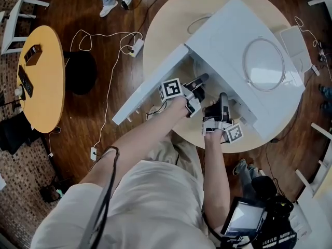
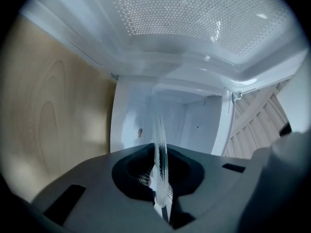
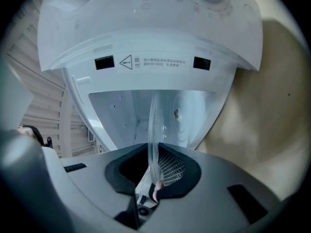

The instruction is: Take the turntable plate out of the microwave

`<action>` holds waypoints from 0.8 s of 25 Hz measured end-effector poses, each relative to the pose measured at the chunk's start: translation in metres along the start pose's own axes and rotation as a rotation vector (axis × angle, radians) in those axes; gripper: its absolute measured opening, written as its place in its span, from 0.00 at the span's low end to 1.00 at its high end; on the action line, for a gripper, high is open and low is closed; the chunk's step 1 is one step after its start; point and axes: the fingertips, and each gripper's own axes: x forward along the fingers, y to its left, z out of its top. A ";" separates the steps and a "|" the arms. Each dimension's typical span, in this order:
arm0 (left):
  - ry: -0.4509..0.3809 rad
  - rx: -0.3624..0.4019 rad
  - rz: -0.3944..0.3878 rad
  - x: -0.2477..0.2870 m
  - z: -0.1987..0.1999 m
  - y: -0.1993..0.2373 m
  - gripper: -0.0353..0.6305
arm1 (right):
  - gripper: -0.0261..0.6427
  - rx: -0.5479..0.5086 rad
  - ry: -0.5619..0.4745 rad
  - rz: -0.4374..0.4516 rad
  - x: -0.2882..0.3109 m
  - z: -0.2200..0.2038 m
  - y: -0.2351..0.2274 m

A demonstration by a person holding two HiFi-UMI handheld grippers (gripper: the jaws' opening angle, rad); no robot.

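Note:
A white microwave (image 1: 244, 40) stands on a round wooden table (image 1: 161, 35), its door (image 1: 150, 84) swung open to the left. Both grippers reach level into the cavity. The clear glass turntable plate shows edge-on in both gripper views. My left gripper (image 1: 199, 82) (image 2: 160, 198) is shut on the plate's rim (image 2: 160, 144). My right gripper (image 1: 223, 100) (image 3: 154, 178) is shut on the rim (image 3: 153, 130) on the other side. In the head view the microwave's top hides the plate.
A clear ring shape (image 1: 264, 64) lies on the microwave's top. A white flat device (image 1: 295, 43) sits on the table's right. A power strip with white cable (image 1: 136, 46) lies on the floor, left of the table. A small yellow table (image 1: 41, 77) stands far left.

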 end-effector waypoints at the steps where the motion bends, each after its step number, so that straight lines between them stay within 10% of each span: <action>1: -0.010 -0.011 -0.005 -0.003 -0.001 0.000 0.11 | 0.11 -0.002 0.007 -0.001 -0.001 -0.002 0.001; 20: -0.033 0.011 -0.050 -0.041 -0.024 -0.036 0.10 | 0.11 -0.035 0.083 0.030 -0.031 -0.021 0.043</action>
